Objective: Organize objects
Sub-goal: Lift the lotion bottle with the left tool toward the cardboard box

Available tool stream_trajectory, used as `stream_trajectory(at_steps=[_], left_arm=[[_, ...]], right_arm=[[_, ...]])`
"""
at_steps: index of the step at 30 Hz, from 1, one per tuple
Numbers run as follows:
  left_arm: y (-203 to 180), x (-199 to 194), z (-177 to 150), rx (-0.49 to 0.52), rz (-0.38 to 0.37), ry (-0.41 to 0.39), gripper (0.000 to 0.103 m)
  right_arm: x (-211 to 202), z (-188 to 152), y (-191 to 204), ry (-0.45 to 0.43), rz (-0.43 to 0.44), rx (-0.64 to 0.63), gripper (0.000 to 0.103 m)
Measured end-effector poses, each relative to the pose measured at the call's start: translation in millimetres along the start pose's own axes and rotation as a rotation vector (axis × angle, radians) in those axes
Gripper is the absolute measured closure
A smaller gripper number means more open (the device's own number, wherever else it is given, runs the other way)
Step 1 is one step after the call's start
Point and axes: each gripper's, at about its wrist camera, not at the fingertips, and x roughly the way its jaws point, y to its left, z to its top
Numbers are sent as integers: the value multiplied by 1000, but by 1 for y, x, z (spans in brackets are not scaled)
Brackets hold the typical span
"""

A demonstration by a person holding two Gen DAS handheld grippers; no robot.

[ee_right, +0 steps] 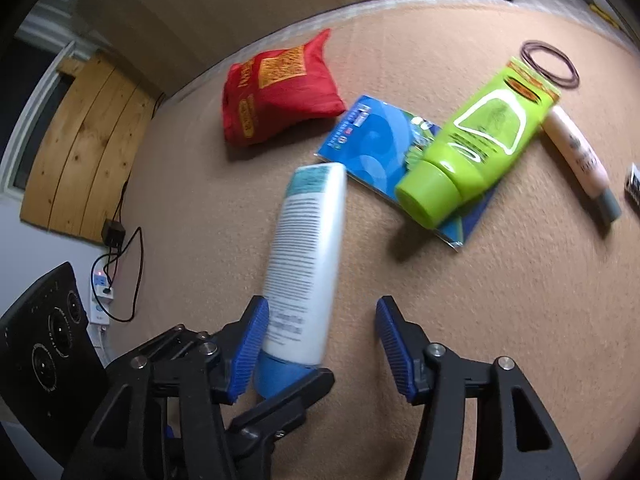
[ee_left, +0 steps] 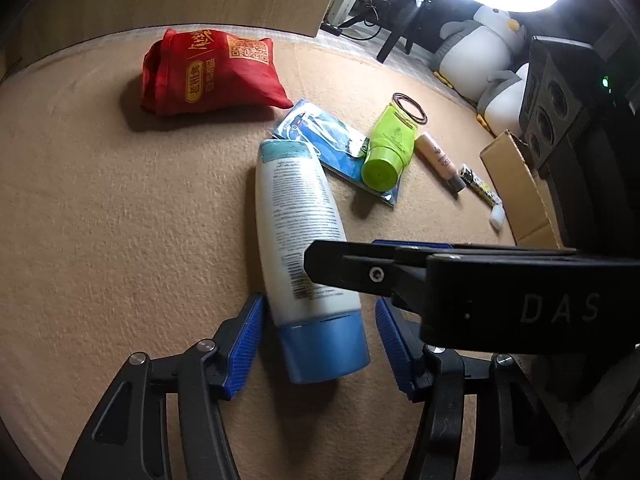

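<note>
A white bottle [ee_left: 298, 216] with a blue cap lies on the tan mat [ee_left: 120, 220], cap end towards me. My left gripper [ee_left: 318, 308] is open and straddles the cap end, with a small gap at each blue pad. From the right, my right gripper's black fingers [ee_left: 360, 272] reach across the bottle's lower body. In the right wrist view the same bottle [ee_right: 308, 248] sits against the left pad [ee_right: 250, 340], while the right pad stands well clear. My right gripper [ee_right: 322, 306] is open. A black finger of the left gripper [ee_right: 288, 396] crosses under the cap.
A red pouch [ee_left: 208, 72], a blue packet [ee_left: 320, 132], a green tube [ee_left: 388, 148], a beige tube [ee_left: 440, 160], brown hair ties [ee_left: 410, 108] and a small patterned stick [ee_left: 480, 188] lie beyond. A cardboard box [ee_left: 520, 192], a black speaker [ee_left: 556, 100] and plush penguins [ee_left: 480, 52] stand at the right.
</note>
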Motion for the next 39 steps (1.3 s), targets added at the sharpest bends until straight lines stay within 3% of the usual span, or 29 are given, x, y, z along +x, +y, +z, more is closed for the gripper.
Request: stream_trajectory(at_steps=[8,10,15,20,29,39], left_arm=[[2,1,1,-12,-15,6,44],[1,2,0,-12,-17,7,48],[3,1,1,-36,-20,7,54],[-7,-2,4,-25,-22,0,54],[-60,-14,26,46,-55,-44,55],[-164,-5,49,203,-149,-64,55]], right_arm=[[5,-1,3,29,35,-9,50],[8,-2,6,38,41,-17,51],[10,-4,5,52,54,-19,63],[0,-5,4,29,55,-13,66],[-52,-6,-9,-59,29,1,67],[-137,-12,-56,-195,-29,81,67]])
